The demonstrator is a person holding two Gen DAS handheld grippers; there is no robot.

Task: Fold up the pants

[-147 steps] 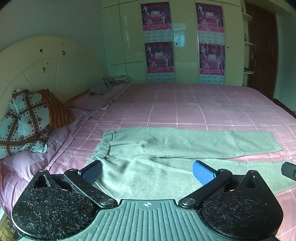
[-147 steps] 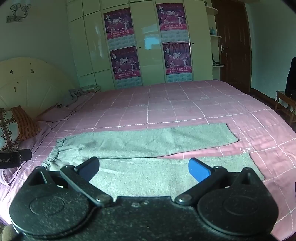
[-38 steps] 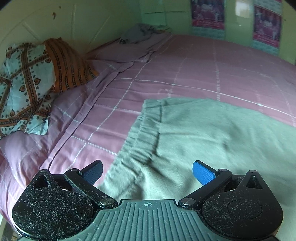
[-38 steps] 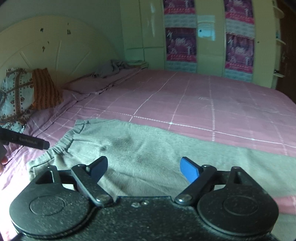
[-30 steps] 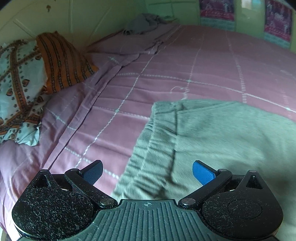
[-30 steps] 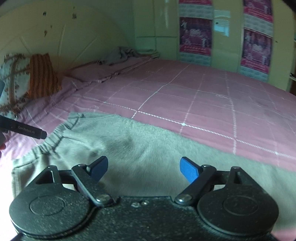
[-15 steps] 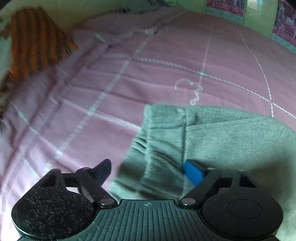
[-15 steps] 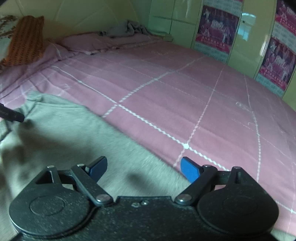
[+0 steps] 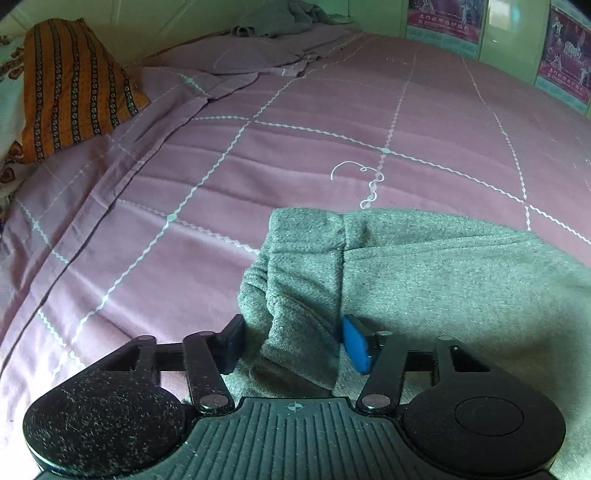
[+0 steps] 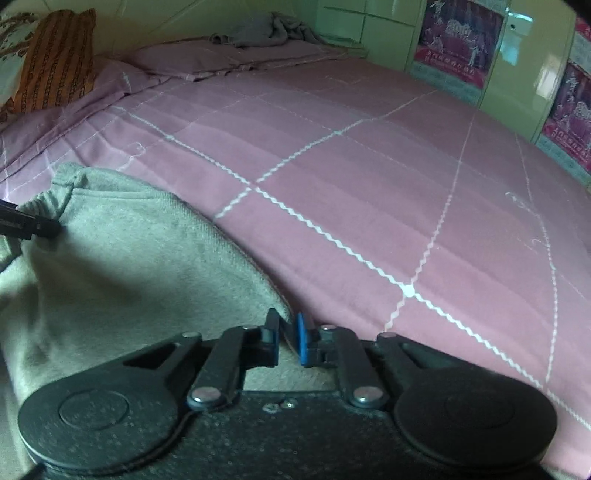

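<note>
Grey pants (image 9: 443, 273) lie flat on the pink checked bedsheet (image 9: 295, 129). In the left wrist view their elastic waistband corner (image 9: 295, 280) is bunched into a ridge between my left gripper's (image 9: 293, 343) pads. The jaws are closing and both pads touch the fabric. In the right wrist view my right gripper (image 10: 287, 332) is shut on the far edge of the pants (image 10: 129, 266), with fabric pinched between the black and blue pads. A dark finger of the left gripper (image 10: 29, 223) shows at the waistband on the left edge of that view.
An orange striped pillow (image 9: 70, 81) leans at the headboard on the left. A grey cloth heap (image 9: 284, 18) lies at the far end of the bed. Wardrobe doors with posters (image 10: 458, 33) stand behind the bed.
Both grippers came down onto the pants. The right jaws went from wide open to shut on the far edge. The left jaws narrowed and gathered the waistband into a ridge.
</note>
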